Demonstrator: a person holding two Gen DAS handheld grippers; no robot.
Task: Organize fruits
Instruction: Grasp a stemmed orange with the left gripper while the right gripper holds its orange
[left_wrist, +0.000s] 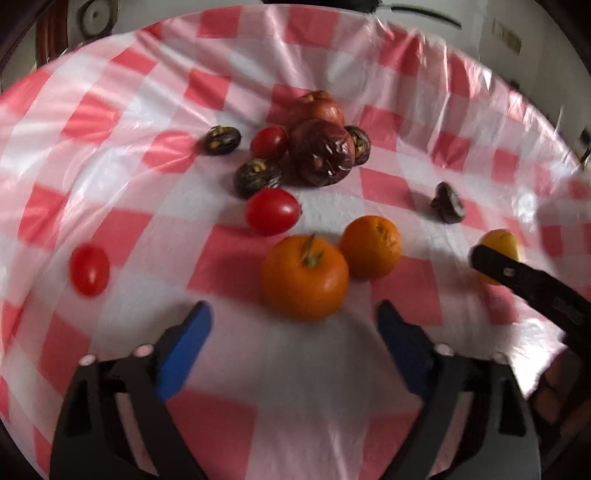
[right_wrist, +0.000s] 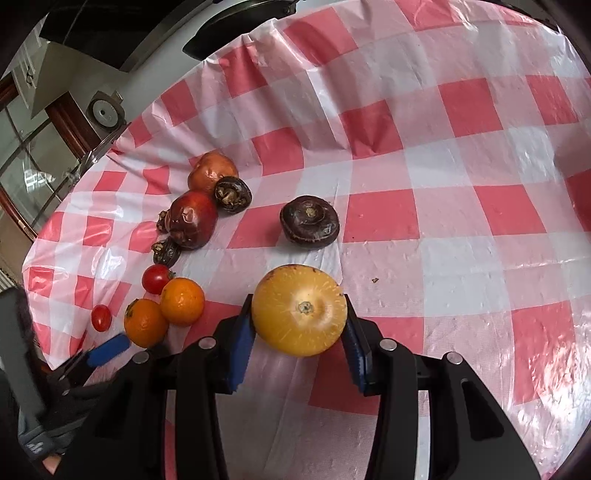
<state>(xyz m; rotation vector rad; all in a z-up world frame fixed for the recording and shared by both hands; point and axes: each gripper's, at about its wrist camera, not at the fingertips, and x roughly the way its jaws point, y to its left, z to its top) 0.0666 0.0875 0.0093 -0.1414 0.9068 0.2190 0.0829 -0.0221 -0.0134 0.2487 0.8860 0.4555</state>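
The right gripper (right_wrist: 299, 339) is clamped on the yellow fruit (right_wrist: 299, 315) at lower centre of its view, both blue pads touching its sides. The left gripper (left_wrist: 295, 328) gapes empty just below the orange (left_wrist: 304, 277). A sorting step seems under way: the yellow fruit likely goes beside the oranges at lower left, needing a leftward carry clear of the dark fruit (right_wrist: 309, 221).

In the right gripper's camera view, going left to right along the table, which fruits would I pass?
Small tomato → stemmed orange fruit → round orange → yellow fruit, held between the right gripper fingers.
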